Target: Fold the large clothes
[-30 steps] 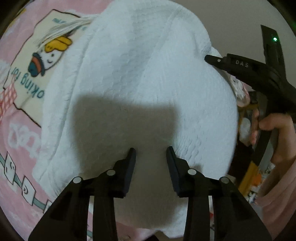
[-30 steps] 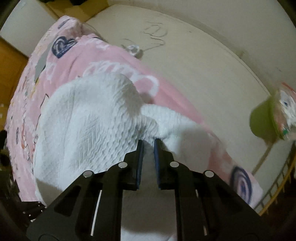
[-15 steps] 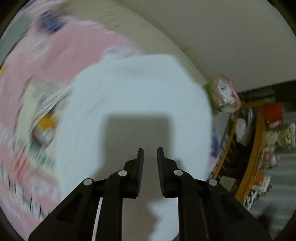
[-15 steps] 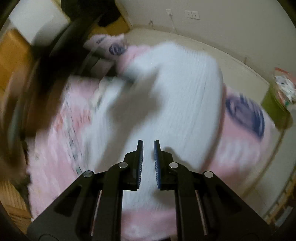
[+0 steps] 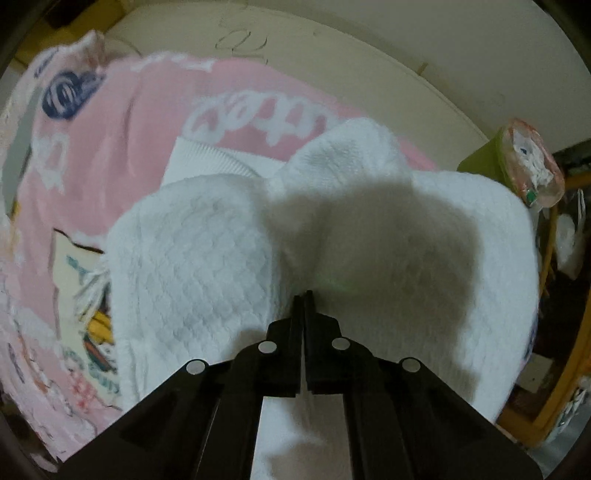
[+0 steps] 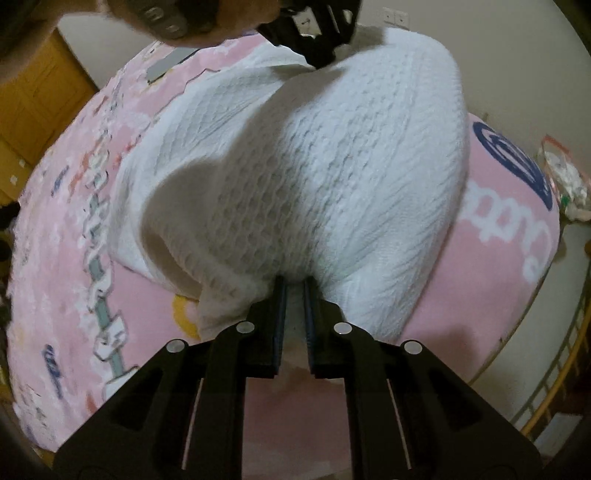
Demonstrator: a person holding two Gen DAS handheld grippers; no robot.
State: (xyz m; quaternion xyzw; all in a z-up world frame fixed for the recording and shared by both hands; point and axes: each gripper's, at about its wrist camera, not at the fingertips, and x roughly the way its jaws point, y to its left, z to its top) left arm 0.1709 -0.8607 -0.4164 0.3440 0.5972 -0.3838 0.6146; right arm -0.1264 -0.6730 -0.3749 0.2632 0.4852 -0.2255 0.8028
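The white sweater (image 6: 332, 166) lay bunched on a pink blanket (image 6: 66, 266) spread over the bed, its knit rising in folds. The right gripper (image 6: 293, 284) pointed steeply down at the near edge of the sweater, and its jaws were nearly closed with a fold of the white knit pinched between the blue pads. At the top of the right wrist view the left gripper (image 6: 321, 55) came down onto the far edge of the same sweater, with a hand (image 6: 192, 18) just above it, blurred.

In the left wrist view the left gripper (image 5: 303, 293) pointed straight down over the sweater (image 5: 192, 266). Its jaws had just been closing and now stood shut; the tips sat against the knit, and whether any cloth was caught between them I could not tell. A ribbed hem (image 5: 207, 158) showed beyond the folds.

Around it, the blanket (image 5: 122, 122) carried printed letters and cartoon figures. A green container (image 5: 517, 162) stood at the right beyond the bed, near a yellow rail (image 5: 554, 398). A wooden cupboard (image 6: 33, 96) stood at the left.
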